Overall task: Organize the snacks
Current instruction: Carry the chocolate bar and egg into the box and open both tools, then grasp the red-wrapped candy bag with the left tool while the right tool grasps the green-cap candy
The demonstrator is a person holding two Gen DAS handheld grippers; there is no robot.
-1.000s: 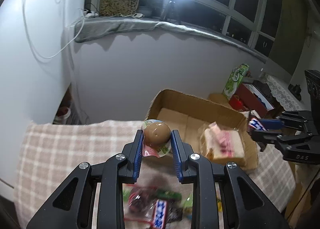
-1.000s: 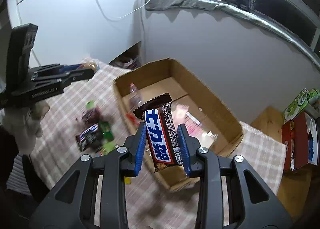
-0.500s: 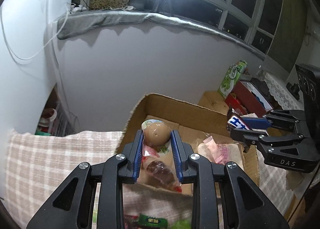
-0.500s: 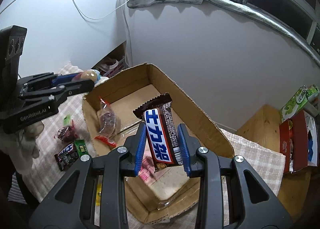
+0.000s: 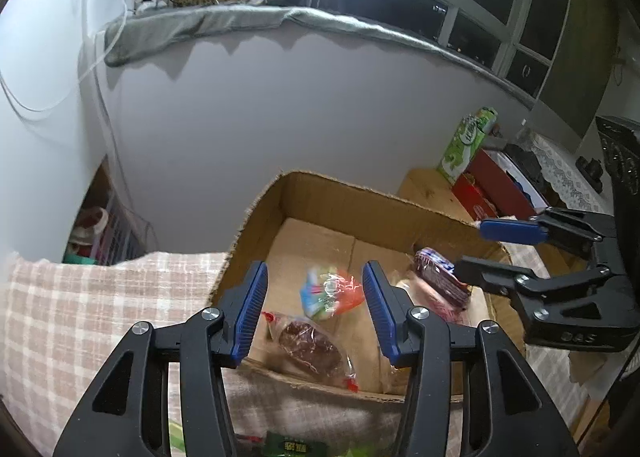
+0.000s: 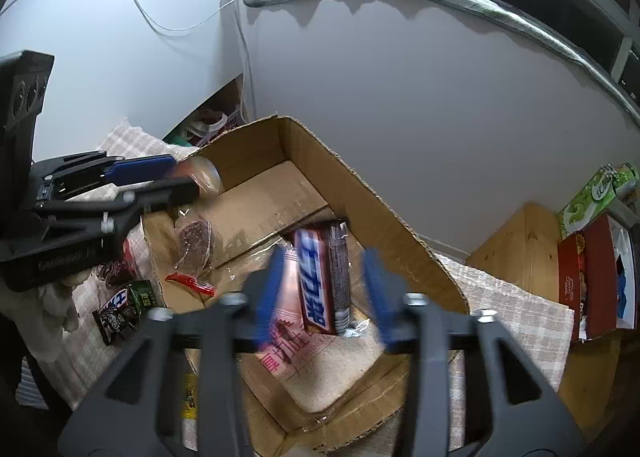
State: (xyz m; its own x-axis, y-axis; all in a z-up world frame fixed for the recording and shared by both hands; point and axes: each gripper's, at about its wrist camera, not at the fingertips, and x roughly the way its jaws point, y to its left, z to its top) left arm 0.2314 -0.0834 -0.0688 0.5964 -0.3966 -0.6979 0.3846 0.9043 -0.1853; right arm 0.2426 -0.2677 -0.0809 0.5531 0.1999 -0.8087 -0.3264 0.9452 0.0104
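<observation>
Holding the left tongs [image 5: 314,297] wide apart over the cardboard box [image 5: 360,193], with nothing between the blue pads; looking straight past them at a bright orange, green and blue snack packet [image 5: 330,293] lying on the box floor, and nearer, at a clear packet with a dark brown filling [image 5: 310,345]. Holding the right tongs [image 6: 324,289] apart too, blurred, directly above the Snickers bar [image 6: 322,281], its long axis running near to far in line with the tongs, resting on a pink-printed bag in the box. Judging what is left as the loose packets on the checked cloth [image 6: 516,297] of the worktop: a dark wrapper [image 6: 120,307] and a green one [image 6: 144,295] lying left of the box, outside its wall, so nearer the left tongs than the right. Reading 士力架 in white on blue along the bar, "DAS" on the right tongs' body; finding the red characters on the pink bag and the green carton's [image 6: 592,197] print too unclear to read.
</observation>
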